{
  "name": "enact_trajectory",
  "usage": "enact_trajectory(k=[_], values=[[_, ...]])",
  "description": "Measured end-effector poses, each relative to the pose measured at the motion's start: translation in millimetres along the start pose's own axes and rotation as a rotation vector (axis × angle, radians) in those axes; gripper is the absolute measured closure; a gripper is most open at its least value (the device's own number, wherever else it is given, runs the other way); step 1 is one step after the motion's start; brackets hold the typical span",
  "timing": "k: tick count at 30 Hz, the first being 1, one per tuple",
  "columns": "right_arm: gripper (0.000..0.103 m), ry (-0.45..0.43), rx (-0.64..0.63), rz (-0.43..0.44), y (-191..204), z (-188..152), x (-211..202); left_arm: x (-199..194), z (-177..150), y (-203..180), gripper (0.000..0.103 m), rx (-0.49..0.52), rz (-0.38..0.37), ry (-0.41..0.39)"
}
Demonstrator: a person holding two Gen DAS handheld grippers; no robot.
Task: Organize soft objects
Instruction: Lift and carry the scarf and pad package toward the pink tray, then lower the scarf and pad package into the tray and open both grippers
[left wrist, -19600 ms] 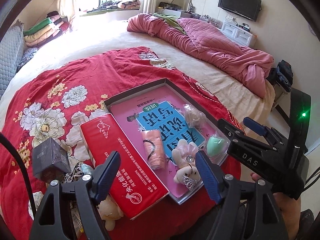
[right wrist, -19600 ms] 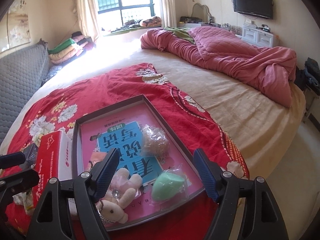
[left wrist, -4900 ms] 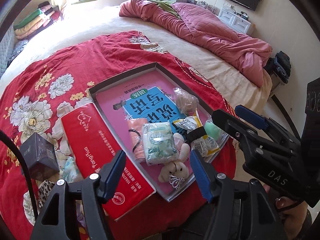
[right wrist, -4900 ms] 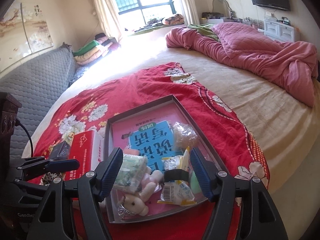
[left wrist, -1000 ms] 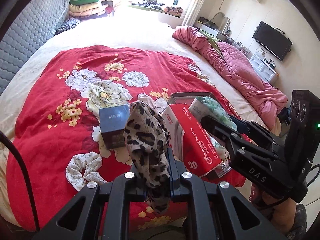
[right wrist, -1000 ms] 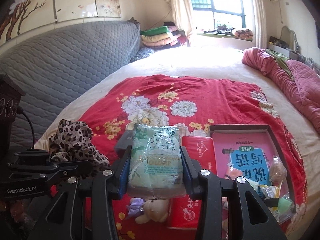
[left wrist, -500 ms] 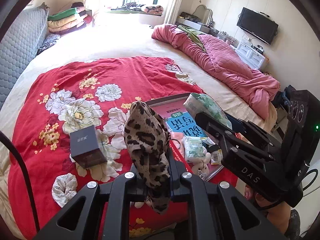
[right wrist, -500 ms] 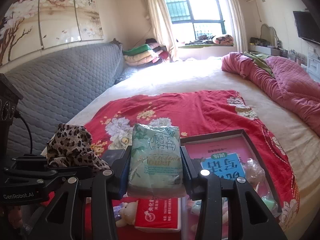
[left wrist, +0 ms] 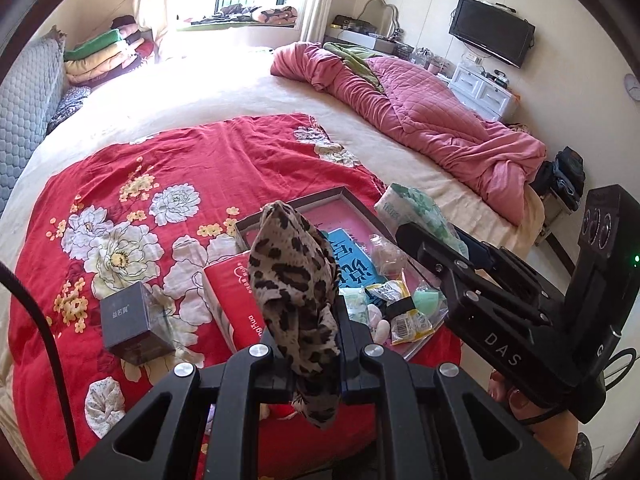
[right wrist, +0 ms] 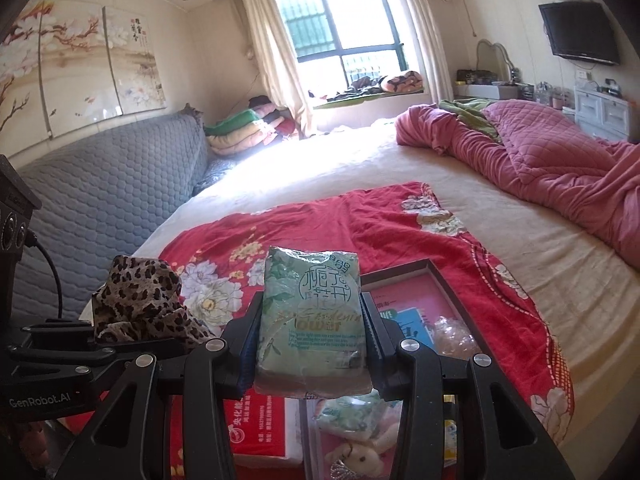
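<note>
My left gripper (left wrist: pixel 308 322) is shut on a leopard-print scrunchie (left wrist: pixel 294 280), held up above the red floral blanket (left wrist: pixel 132 176). My right gripper (right wrist: pixel 312 334) is shut on a green tissue pack (right wrist: pixel 312 320), also lifted; this pack shows in the left wrist view (left wrist: pixel 416 210) over the tray's right side. The dark-rimmed tray (left wrist: pixel 320 196) with a pink and blue book inside holds a second tissue pack, a plush bunny (right wrist: pixel 360 458), snack packets (left wrist: pixel 400 308) and a green sponge (left wrist: pixel 426 300). The scrunchie (right wrist: pixel 140 300) appears left of the pack in the right wrist view.
A red tissue box (left wrist: pixel 236 300) lies left of the tray. A dark cube box (left wrist: pixel 130 320) and a white floral scrunchie (left wrist: pixel 102 404) sit on the blanket further left. A pink quilt (left wrist: pixel 420 120) is bunched at the far right, a grey headboard (right wrist: pixel 100 200) at left.
Both grippers have swung to the right and slightly up with their loads, so the tray now lies ahead of them. The grips are unchanged.
</note>
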State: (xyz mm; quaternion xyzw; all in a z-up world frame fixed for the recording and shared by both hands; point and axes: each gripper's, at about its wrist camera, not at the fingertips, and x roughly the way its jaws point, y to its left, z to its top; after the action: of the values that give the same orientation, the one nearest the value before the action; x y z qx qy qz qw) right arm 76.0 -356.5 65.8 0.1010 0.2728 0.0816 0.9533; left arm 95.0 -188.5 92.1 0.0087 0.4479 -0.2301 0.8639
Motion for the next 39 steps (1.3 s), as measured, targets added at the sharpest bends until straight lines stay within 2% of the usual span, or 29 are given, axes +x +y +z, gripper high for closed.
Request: enact_trajectory(k=[12,21,27,36,39], values=[[0.057,-0.046,0.056,-0.054,-32,4,-13,12,16,-8,0.088,0.000,0.002,0.009],[0.057,-0.069,0.123,-0.119,-72,2,-26,31,21,-25,0.088,0.025,-0.010,0.031],[0.057,-0.029,0.126,-0.174,-90,-7,-21,65,21,-41,0.088,0.046,-0.040,0.099],[0.057,0.050,0.126,-0.178,-104,-22,2,121,15,-51,0.088,0.072,-0.038,0.198],[0.057,0.101,0.095,-0.179,-102,-30,15,135,13,-51,0.088,0.075,-0.034,0.216]])
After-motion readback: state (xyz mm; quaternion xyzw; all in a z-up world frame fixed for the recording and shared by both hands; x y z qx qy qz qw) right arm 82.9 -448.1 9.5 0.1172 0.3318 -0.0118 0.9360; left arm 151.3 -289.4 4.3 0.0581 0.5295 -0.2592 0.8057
